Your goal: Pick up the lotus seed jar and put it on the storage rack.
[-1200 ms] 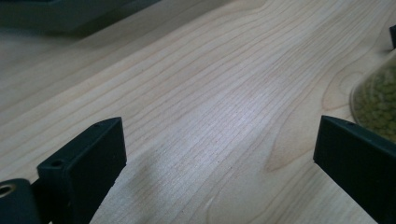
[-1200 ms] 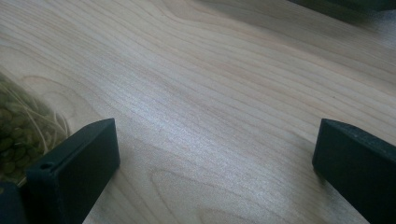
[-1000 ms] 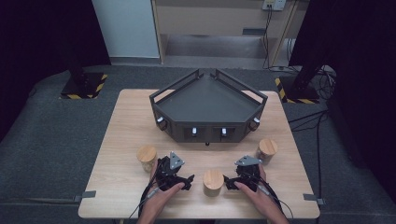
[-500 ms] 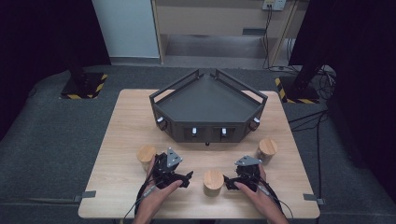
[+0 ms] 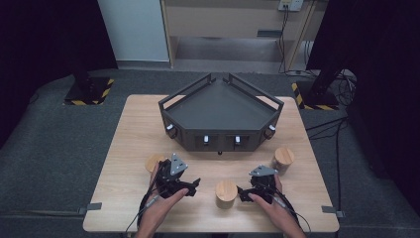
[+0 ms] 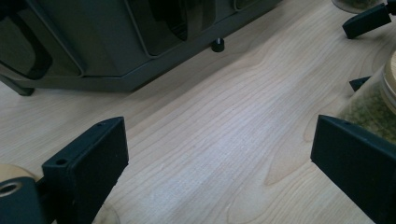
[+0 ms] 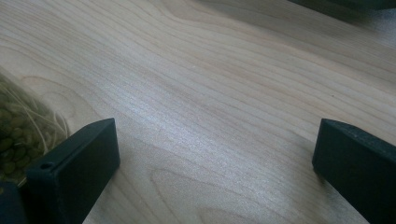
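Three glass jars with wooden lids stand on the wooden table [image 5: 129,144]: the left jar [image 5: 153,162], the middle jar [image 5: 226,194] and the right jar [image 5: 284,158]. My left gripper [image 5: 194,187] hovers just left of the middle jar and points at it. It is open in the left gripper view [image 6: 219,140], with bare table between its jaws and the middle jar [image 6: 373,105] off its right jaw. On the other side of that jar my right gripper [image 5: 241,194] is held low. The right gripper view [image 7: 217,144] shows it open on nothing, with the middle jar [image 7: 14,121] beside its left jaw.
A dark angular box [image 5: 220,116] with open frame sides sits at the table's middle back, and its front wall [image 6: 116,42] rises beyond the left gripper. The table's front edge lies close below both hands. Dark floor surrounds the table.
The left gripper has lifted a little and drawn slightly back to the left. The right gripper and the jars have stayed where they were.
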The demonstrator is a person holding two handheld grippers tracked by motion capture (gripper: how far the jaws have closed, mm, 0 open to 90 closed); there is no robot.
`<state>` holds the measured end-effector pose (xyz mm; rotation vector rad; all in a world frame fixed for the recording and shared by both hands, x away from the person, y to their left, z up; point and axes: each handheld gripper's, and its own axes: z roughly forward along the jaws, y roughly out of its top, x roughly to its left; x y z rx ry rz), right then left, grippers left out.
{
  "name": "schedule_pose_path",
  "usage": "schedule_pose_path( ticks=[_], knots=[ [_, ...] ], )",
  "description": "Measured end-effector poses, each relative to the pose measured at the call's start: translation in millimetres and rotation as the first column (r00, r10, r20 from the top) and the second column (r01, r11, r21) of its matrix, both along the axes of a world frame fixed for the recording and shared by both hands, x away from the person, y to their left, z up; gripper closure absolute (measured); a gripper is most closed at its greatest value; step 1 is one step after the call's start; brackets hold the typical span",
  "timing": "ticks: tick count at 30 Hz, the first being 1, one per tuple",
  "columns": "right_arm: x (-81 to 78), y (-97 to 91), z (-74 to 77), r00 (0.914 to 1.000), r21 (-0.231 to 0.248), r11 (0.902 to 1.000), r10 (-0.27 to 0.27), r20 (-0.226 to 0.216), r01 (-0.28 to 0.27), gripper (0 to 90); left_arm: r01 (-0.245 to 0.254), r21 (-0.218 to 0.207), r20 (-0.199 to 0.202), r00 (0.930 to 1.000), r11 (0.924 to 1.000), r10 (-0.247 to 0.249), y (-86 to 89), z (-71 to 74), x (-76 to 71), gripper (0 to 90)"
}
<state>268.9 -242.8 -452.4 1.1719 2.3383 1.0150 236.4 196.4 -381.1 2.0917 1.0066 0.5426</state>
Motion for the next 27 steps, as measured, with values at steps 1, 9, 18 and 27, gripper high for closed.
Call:
schedule_pose_path(
  ticks=[1,9,18,27],
  knots=[
    [-0.1,0.1,0.0,1.0,0.0,1.0,-0.001,0.0,0.001,0.7,-0.001,0.001,0.002,1.0,1.0,0.001,0.8,0.4,-0.2,2.8],
    [-0.4,0.2,0.0,1.0,0.001,1.0,-0.002,0.0,0.002,0.7,-0.019,-0.01,0.019,0.9996,0.9998,0.02,12.7,6.9,-1.3,2.8],
    [-0.7,0.4,0.0,1.0,0.001,1.0,-0.004,0.0,0.004,0.7,-0.032,-0.012,0.036,0.9988,0.9994,0.032,22.3,15.1,-0.6,2.7],
    [-1.1,0.7,0.1,1.0,0.0,1.0,-0.006,0.0,0.006,0.7,-0.036,-0.007,0.05,0.9981,0.9993,0.036,31.1,17.5,0.6,2.5]
  ],
)
